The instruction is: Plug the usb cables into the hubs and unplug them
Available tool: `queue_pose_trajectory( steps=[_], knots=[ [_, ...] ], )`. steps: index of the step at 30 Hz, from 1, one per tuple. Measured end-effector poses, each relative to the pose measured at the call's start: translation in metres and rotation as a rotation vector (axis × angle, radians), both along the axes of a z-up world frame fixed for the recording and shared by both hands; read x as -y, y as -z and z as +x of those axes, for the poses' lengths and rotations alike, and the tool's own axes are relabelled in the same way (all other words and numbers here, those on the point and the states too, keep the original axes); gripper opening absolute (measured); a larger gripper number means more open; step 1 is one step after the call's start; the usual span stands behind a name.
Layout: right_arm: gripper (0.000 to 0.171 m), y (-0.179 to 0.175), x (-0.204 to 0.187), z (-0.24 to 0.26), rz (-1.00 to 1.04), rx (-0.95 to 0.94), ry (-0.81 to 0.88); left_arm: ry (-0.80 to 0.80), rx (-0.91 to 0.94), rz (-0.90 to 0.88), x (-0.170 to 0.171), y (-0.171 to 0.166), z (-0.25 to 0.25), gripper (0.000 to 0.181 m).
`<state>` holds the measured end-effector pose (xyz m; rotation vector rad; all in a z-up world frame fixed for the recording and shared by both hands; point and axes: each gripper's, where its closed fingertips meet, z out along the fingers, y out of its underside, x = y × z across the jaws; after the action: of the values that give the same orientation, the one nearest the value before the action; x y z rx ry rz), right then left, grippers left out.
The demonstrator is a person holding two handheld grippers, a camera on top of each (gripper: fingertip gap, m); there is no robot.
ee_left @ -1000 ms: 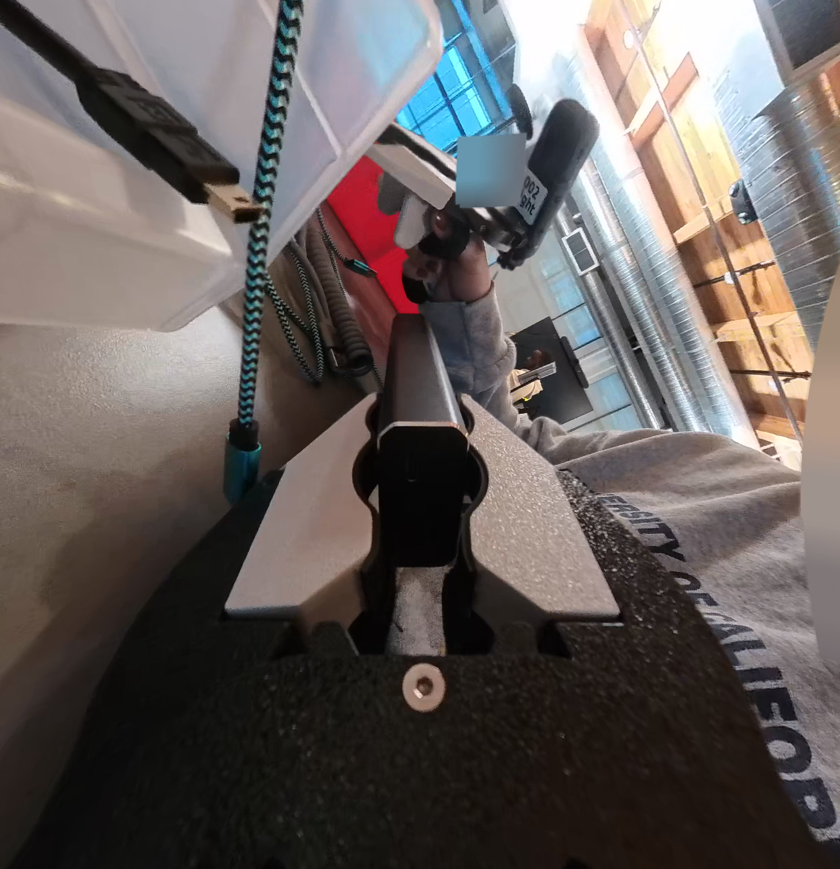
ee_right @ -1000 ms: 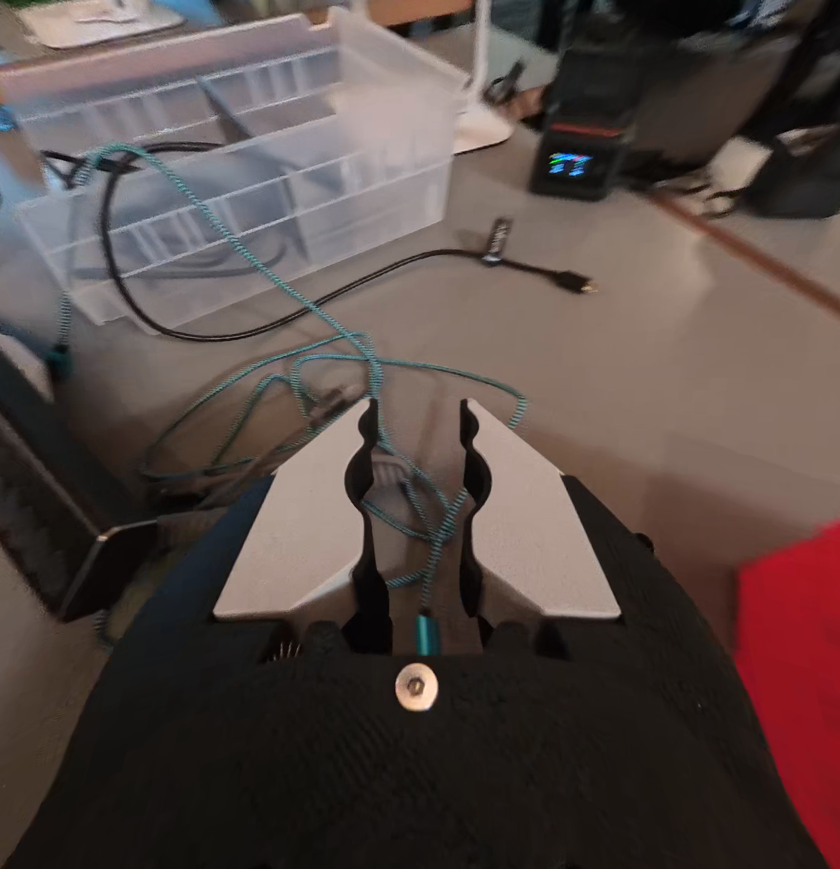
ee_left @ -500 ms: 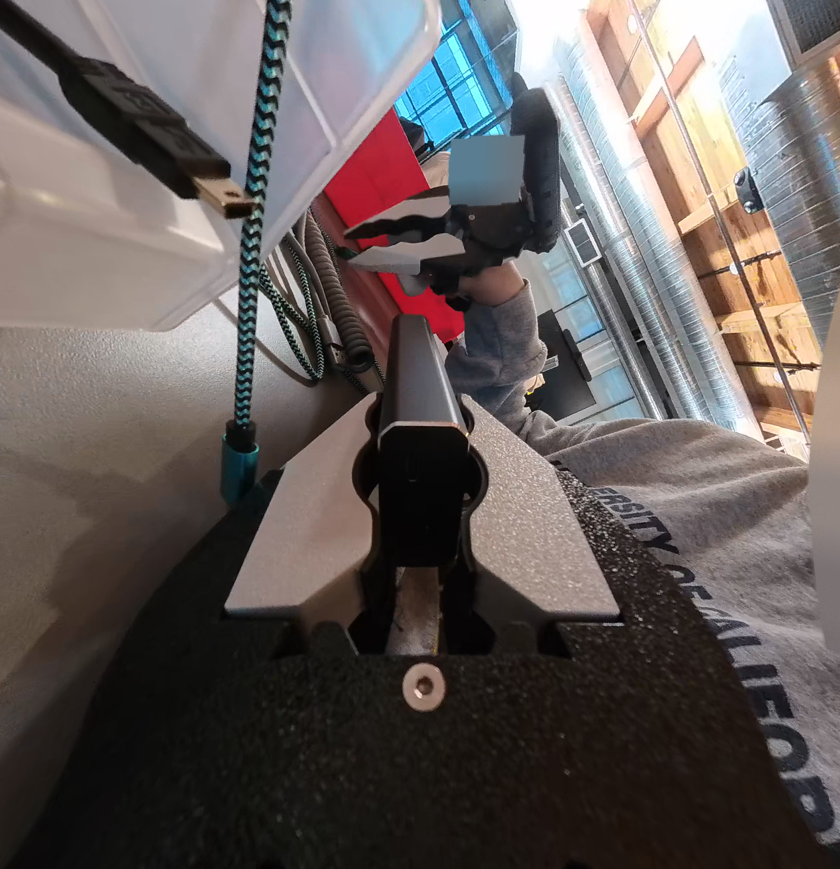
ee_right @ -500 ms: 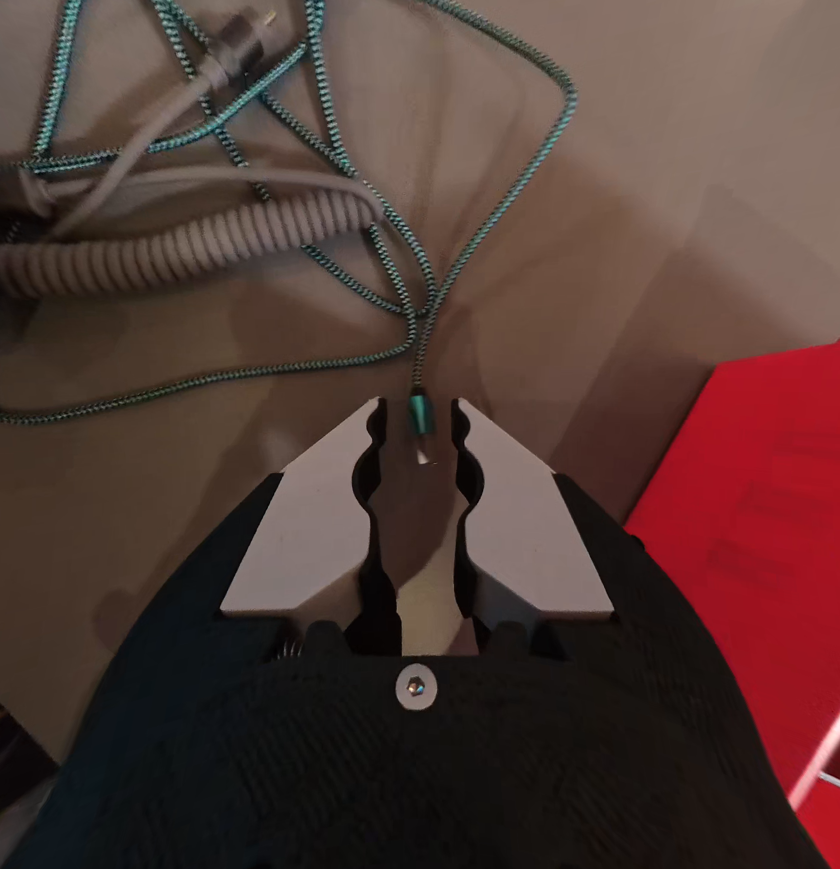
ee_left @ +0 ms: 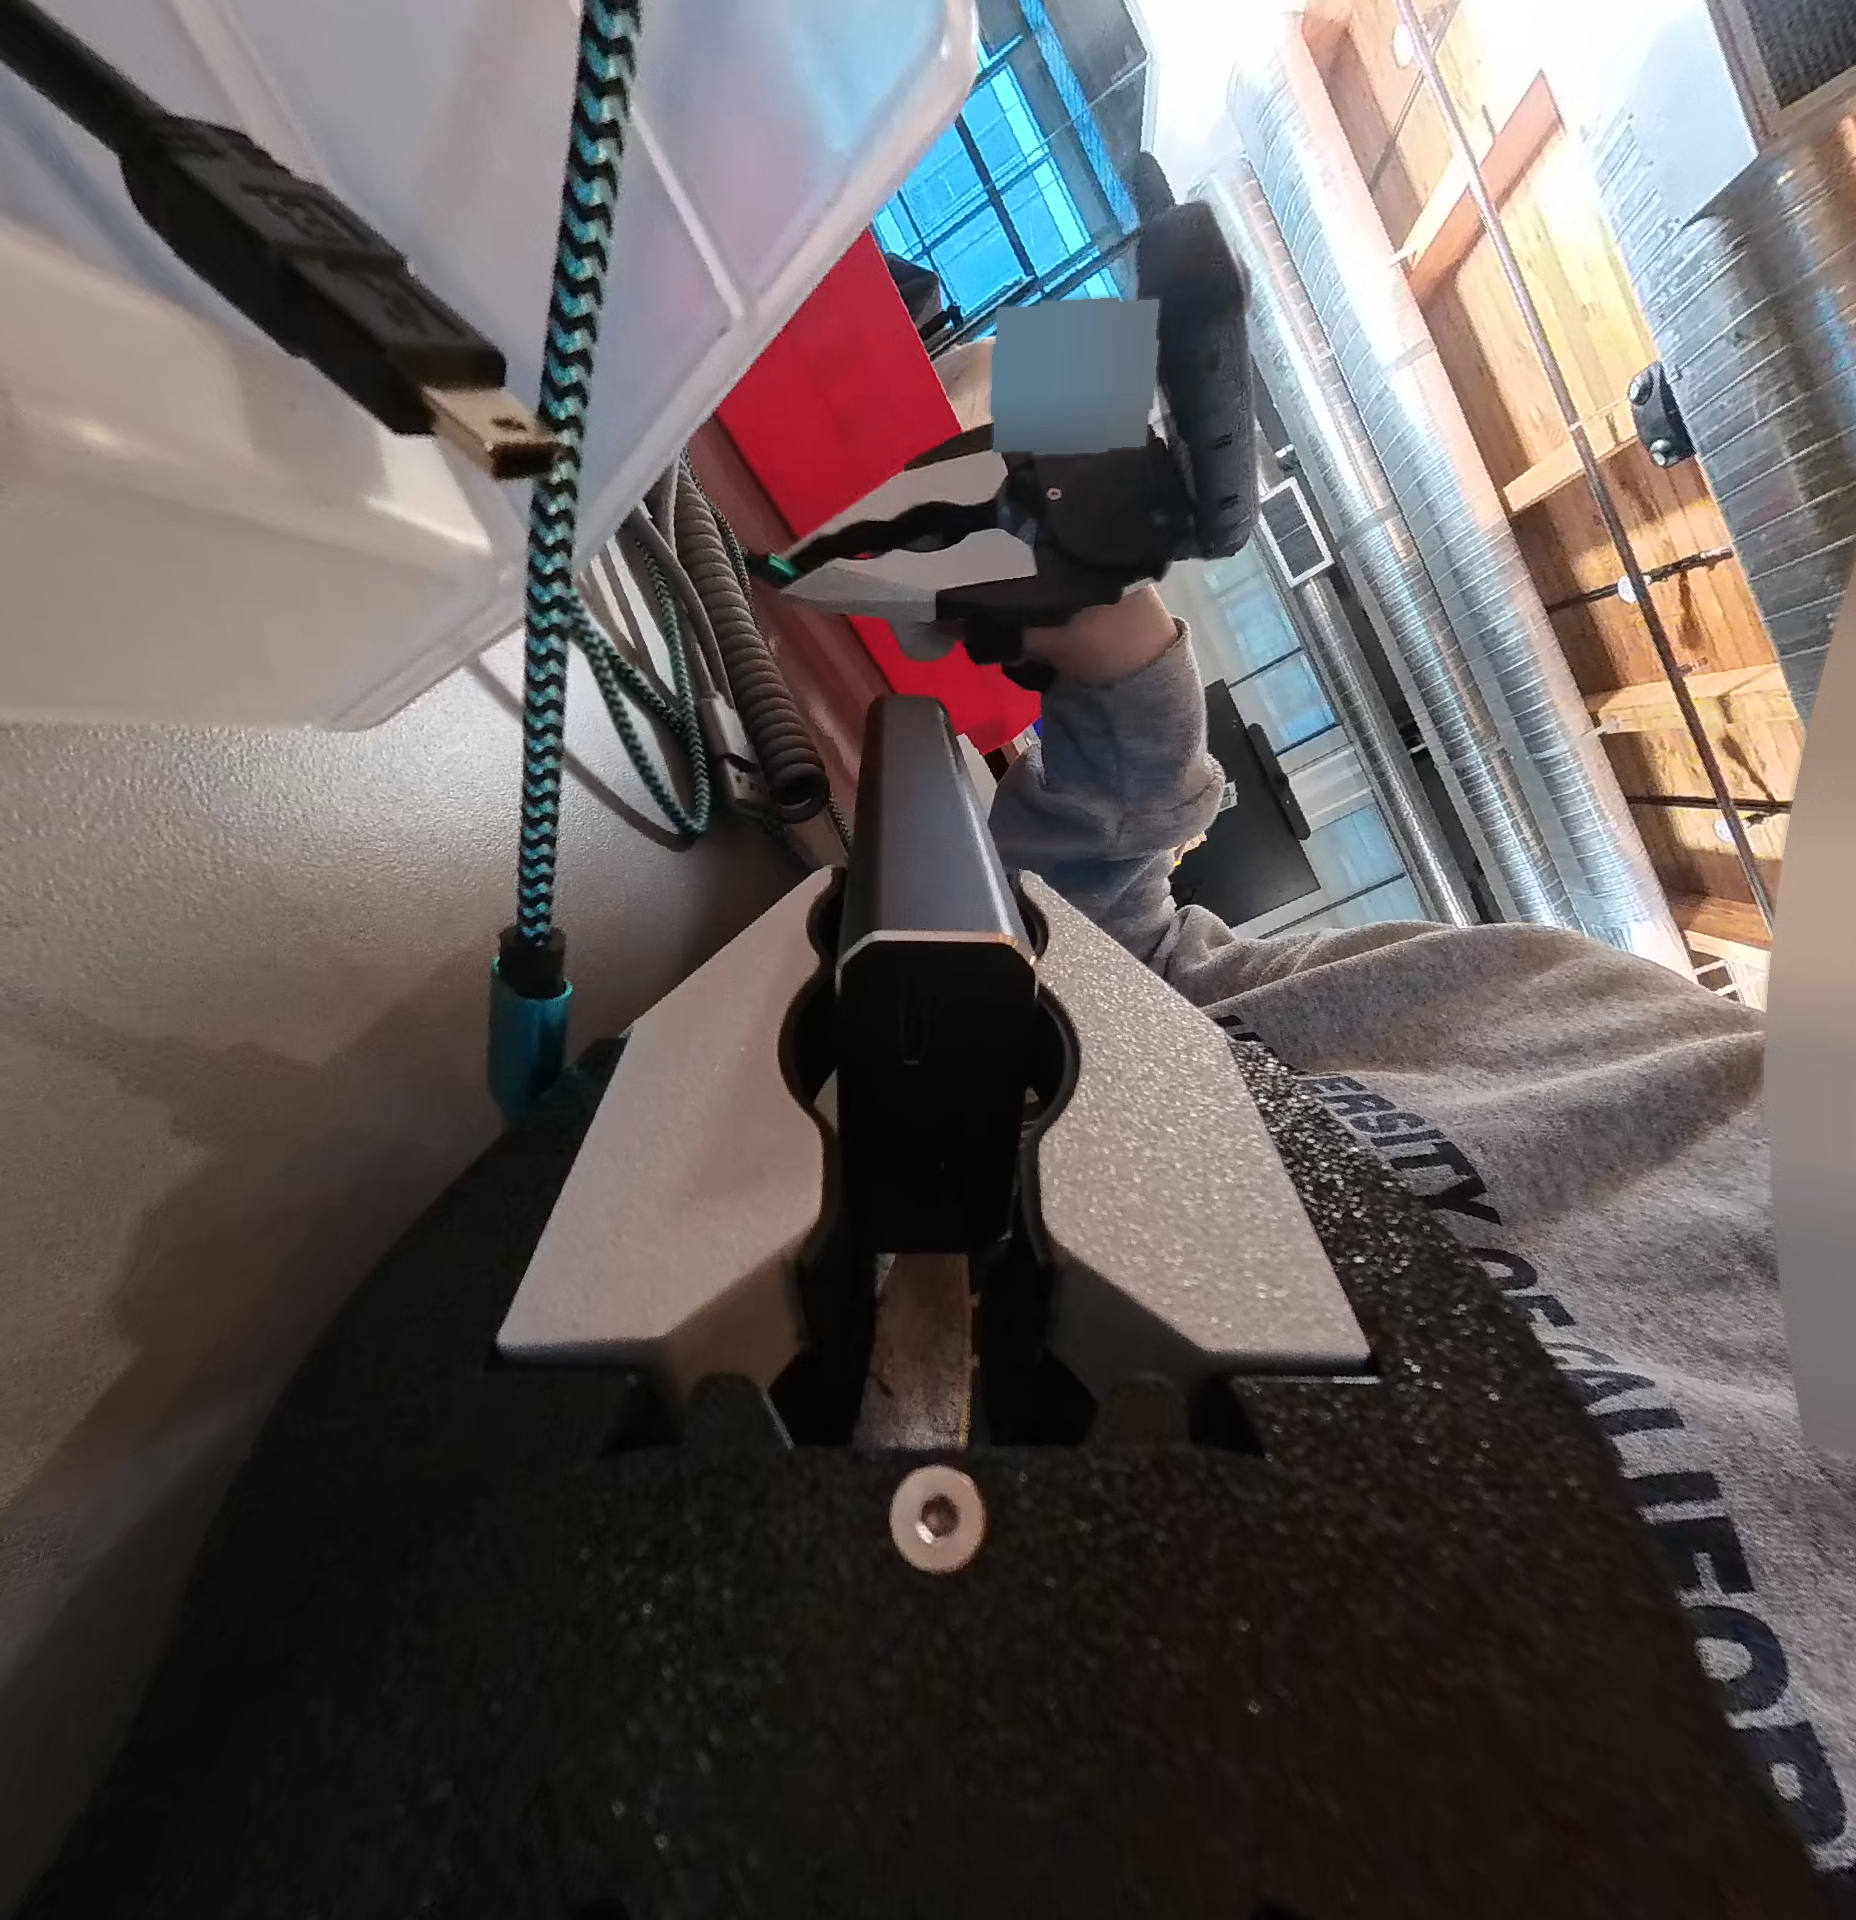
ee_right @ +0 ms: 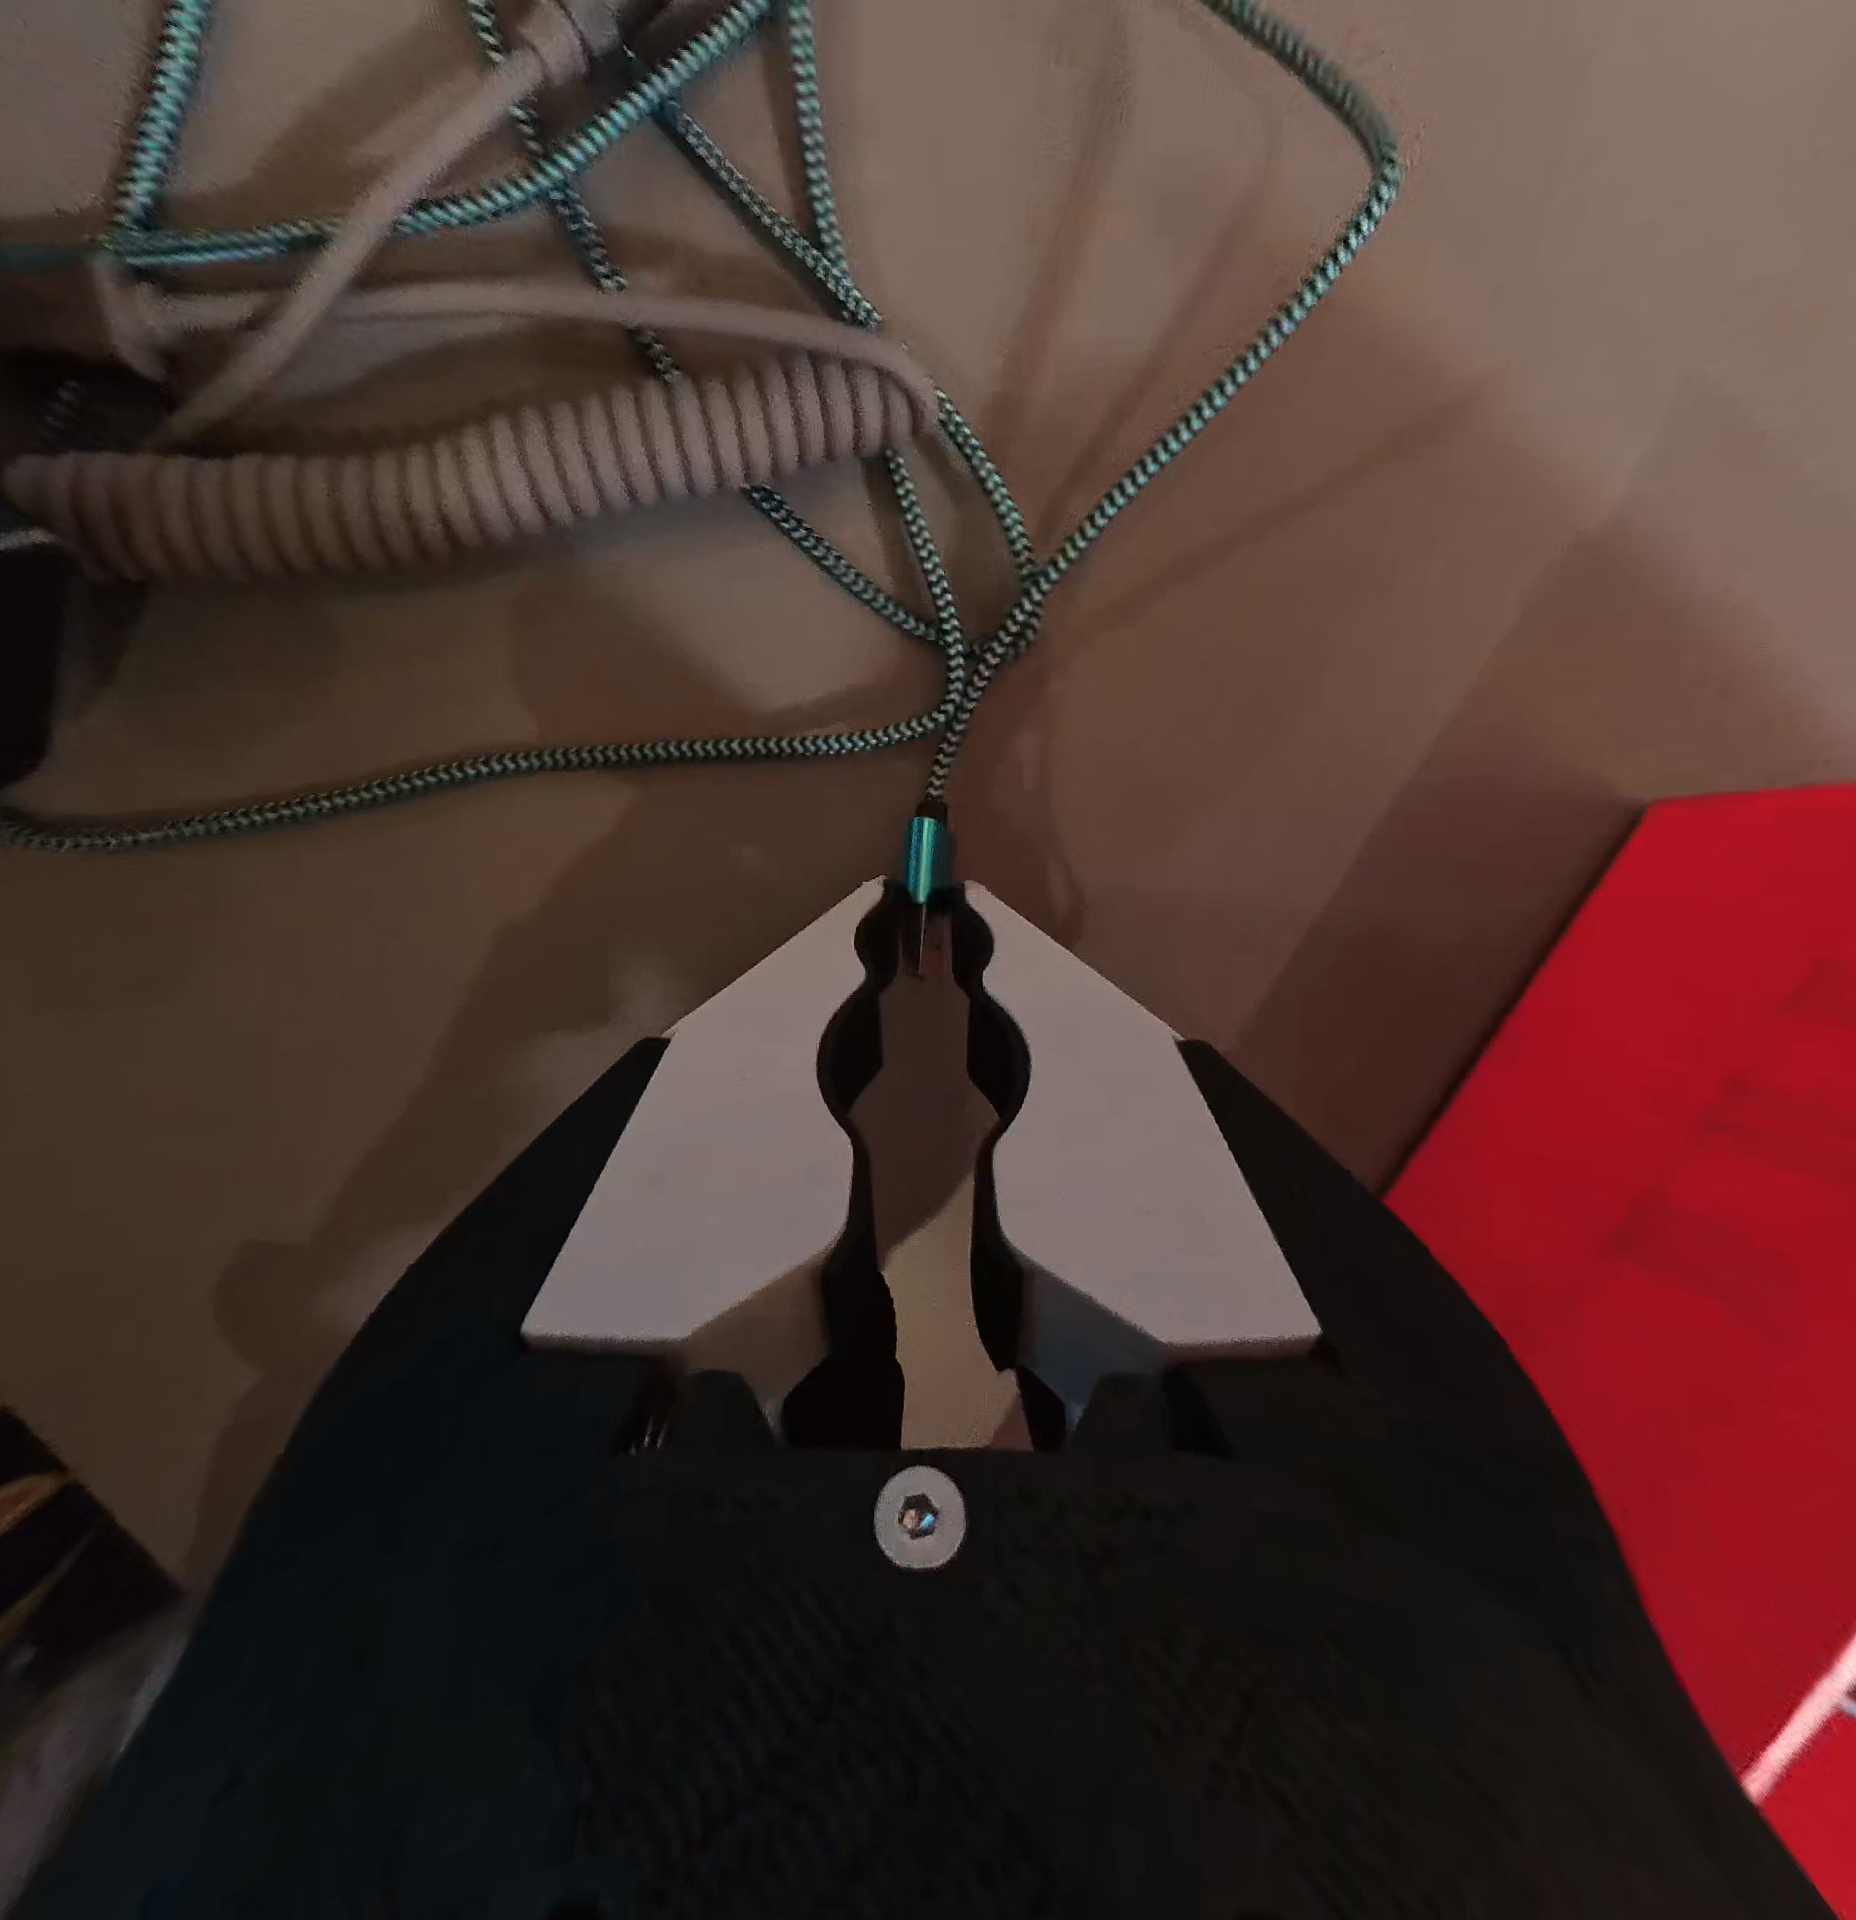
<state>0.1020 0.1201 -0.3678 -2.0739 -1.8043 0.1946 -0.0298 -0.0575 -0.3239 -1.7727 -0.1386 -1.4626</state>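
Note:
My left gripper is shut on a dark grey usb hub and holds it tilted, its far end pointing away from the camera. A teal braided cable hangs next to it, and its teal plug sits by the left finger. My right gripper is shut on the teal plug of a teal braided cable, pinched at the fingertips above the table. It also shows in the left wrist view, held by a hand, beyond the hub.
A clear plastic bin stands close on the left, with a black cable plug hanging before it. A grey coiled cable lies tangled with the braided cable. A red surface lies right. A grey sweatshirt fills the right. My hands' fingertips stand some 25 centimeters from each other.
My right gripper has closed its fingers on the teal plug that lay between its tips. In the left wrist view it has come lower, closer to the hub. The left gripper holds still.

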Motion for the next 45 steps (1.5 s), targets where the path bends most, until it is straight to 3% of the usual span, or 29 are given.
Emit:
queue_pose_trajectory(
  steps=[8,16,21,25,27,34,40,45],
  knots=[
    [0.007,-0.016,0.054,-0.026,-0.287,-0.192,-0.178,-0.008,-0.01,0.0,-0.001,0.001,0.0,0.029],
    [0.018,-0.004,0.11,-0.029,-0.465,-0.136,-0.43,-0.014,-0.022,0.002,-0.001,0.001,0.0,0.029],
    [0.026,-0.024,0.114,-0.023,-0.321,-0.185,-0.59,-0.01,-0.016,-0.001,-0.001,0.001,0.0,0.028],
    [0.042,-0.052,0.082,-0.04,0.065,-0.306,-0.637,-0.01,-0.012,-0.006,-0.001,0.001,0.0,0.028],
    [0.038,-0.063,0.081,-0.047,0.215,-0.323,-0.735,-0.01,-0.013,-0.006,-0.001,0.001,0.0,0.028],
    [0.033,-0.039,0.087,-0.026,0.489,0.037,-1.138,-0.009,-0.025,0.005,0.0,0.001,0.001,0.028],
    [0.037,-0.02,0.081,-0.026,0.662,0.252,-1.639,-0.003,-0.017,0.002,0.0,0.001,0.001,0.028],
    [0.035,-0.007,0.091,-0.029,0.522,0.232,-1.84,-0.003,-0.014,0.0,0.0,0.001,0.0,0.028]
  ],
)
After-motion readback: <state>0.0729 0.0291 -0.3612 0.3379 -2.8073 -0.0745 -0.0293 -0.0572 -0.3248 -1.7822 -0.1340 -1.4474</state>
